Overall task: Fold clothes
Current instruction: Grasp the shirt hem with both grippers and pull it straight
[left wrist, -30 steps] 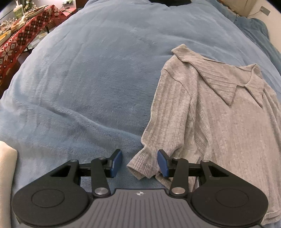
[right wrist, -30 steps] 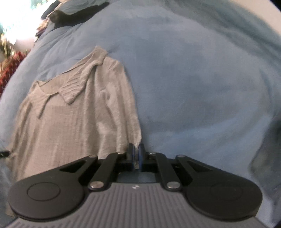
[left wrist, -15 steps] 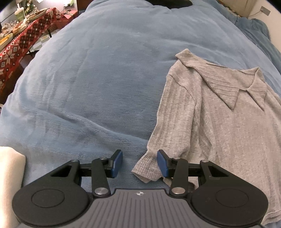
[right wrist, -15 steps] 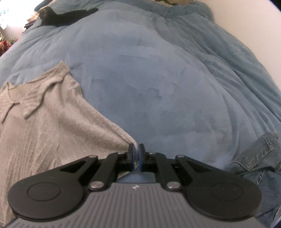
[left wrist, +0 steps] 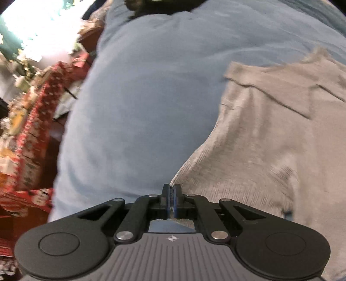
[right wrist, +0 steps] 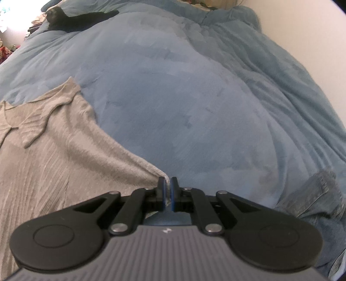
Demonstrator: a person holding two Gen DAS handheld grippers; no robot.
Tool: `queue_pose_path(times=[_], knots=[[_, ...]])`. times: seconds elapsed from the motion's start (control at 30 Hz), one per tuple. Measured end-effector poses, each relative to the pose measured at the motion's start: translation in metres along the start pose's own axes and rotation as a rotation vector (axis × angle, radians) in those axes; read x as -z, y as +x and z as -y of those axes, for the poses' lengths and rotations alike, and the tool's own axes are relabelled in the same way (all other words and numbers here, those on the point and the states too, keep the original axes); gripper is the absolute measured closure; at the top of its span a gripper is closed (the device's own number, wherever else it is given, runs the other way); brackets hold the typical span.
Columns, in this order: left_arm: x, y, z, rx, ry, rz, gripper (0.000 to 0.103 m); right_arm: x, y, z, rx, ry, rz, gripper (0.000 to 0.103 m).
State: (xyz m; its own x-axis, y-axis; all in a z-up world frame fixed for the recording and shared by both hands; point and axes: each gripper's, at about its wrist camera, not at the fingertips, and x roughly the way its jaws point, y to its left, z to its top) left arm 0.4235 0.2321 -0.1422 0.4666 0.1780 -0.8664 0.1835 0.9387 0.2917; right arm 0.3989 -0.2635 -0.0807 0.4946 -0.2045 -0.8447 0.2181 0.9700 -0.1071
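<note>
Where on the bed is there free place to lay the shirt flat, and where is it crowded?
Bare blanket lies between the shirt and the wall side, up to the black garment. In the left view it is also bare from the shirt to the bed's left edge. It is crowded by the jeans, near the right tongs. The left tongs grip the shirt.

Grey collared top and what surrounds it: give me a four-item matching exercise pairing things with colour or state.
Things:
1. grey top
2. bed cover
3. denim garment
4. left hand-held gripper

States:
a. crumpled at the right edge
b. shut on a sleeve end
c. spread flat, collar visible
d. blue, lying under everything

Pairs: 1-c, 2-d, 3-a, 4-b
</note>
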Motion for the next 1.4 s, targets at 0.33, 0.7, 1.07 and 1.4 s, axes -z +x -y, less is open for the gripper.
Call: queue_pose_path(times=[0.33, 0.7, 1.07, 1.4], knots=[[0.002, 0.059, -0.006, -0.048, 0.075, -0.093, 0.095, 0.002, 0.037, 0.001, 0.032, -0.04, -0.043, 0.098], [0.011, 0.023, -0.037, 0.015, -0.069, -0.099, 0.059, 0.008, -0.002, 0.049, -0.059, 0.144, -0.026, 0.063], [0.077, -0.06, 0.03, 0.402, -0.279, -0.191, 0.06, 0.082, -0.08, 0.002, -0.239, 0.102, -0.119, 0.063], [0.119, -0.057, 0.081, 0.447, -0.402, -0.309, 0.06, 0.153, -0.09, -0.056, -0.382, 0.191, -0.251, 0.063]])
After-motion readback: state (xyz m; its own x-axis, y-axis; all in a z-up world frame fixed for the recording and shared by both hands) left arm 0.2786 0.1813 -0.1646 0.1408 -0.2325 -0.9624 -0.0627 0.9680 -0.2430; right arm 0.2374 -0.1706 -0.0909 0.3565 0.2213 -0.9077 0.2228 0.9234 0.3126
